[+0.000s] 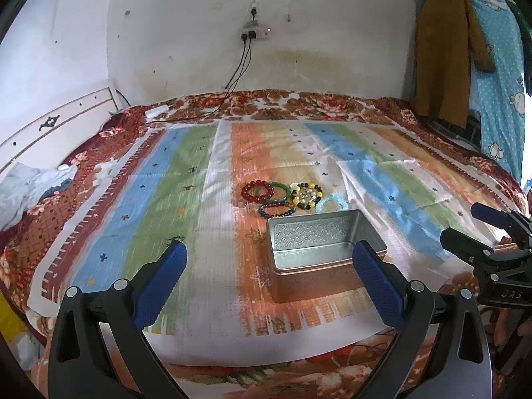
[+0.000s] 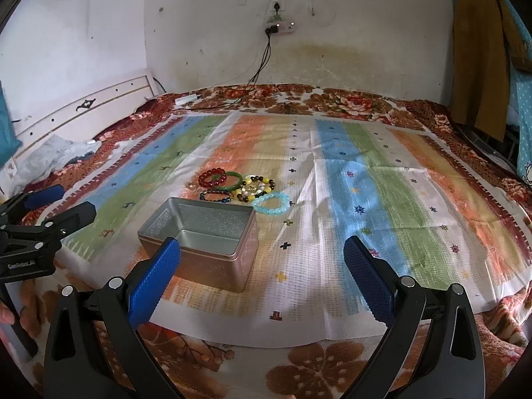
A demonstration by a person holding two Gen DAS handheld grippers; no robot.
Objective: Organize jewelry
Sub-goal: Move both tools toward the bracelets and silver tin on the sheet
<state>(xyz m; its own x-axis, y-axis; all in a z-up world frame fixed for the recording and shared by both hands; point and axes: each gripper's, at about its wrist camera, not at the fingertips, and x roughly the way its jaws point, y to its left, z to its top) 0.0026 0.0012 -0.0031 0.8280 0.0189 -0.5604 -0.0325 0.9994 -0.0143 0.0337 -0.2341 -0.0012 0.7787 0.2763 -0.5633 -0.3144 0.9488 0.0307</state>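
Claws (image 1: 269,279) (image 2: 262,276) agape; tin (image 2: 212,226) lengthwise toward bracelets (image 2: 246,188).

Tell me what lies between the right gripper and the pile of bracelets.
In the right wrist view, only bare striped cloth lies between the open right gripper and the bracelets; the empty tin sits just left of that line.

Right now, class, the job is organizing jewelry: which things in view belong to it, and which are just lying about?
Belong to the job:
red bead bracelet
green bangle
dark bead bracelet
yellow-and-black bead bracelet
pale blue bead bracelet
open metal tin

Lying about:
power strip
hanging clothes
crumpled cloth
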